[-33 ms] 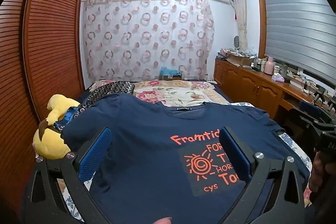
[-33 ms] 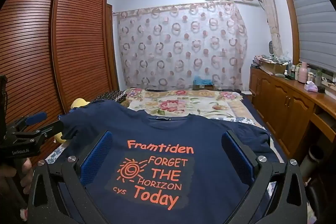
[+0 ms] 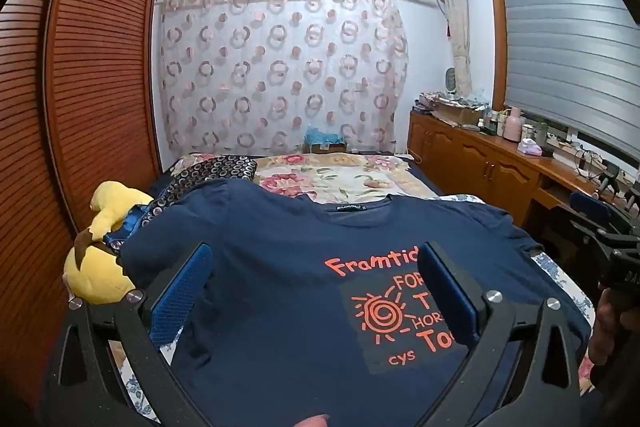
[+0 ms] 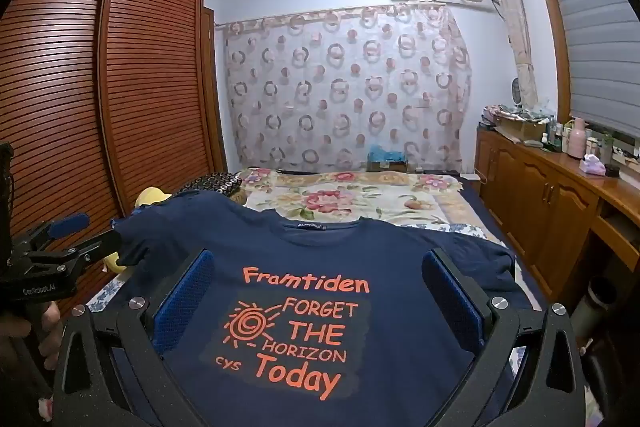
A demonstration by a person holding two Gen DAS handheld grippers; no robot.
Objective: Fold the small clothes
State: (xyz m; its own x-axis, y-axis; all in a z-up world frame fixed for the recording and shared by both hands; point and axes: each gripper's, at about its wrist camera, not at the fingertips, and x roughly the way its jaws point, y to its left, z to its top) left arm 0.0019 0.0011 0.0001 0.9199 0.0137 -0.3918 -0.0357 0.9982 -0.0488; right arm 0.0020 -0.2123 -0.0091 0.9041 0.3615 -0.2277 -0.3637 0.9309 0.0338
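- On the bed, navy shirt lies flat, print up, collar toward the far end, sleeves spread.
- Left gripper hovers over shirt's left half, jaws fully wide, nothing held.
- Right gripper over the print, jaws equally wide, empty.
- Yellow plush sits beside left sleeve.
- Progress: shirt laid out only; no fold visible. Sleeves, sides, hem-to-collar fold all left.

T-shirt navy, orange print | curtain pink rings | toy yellow
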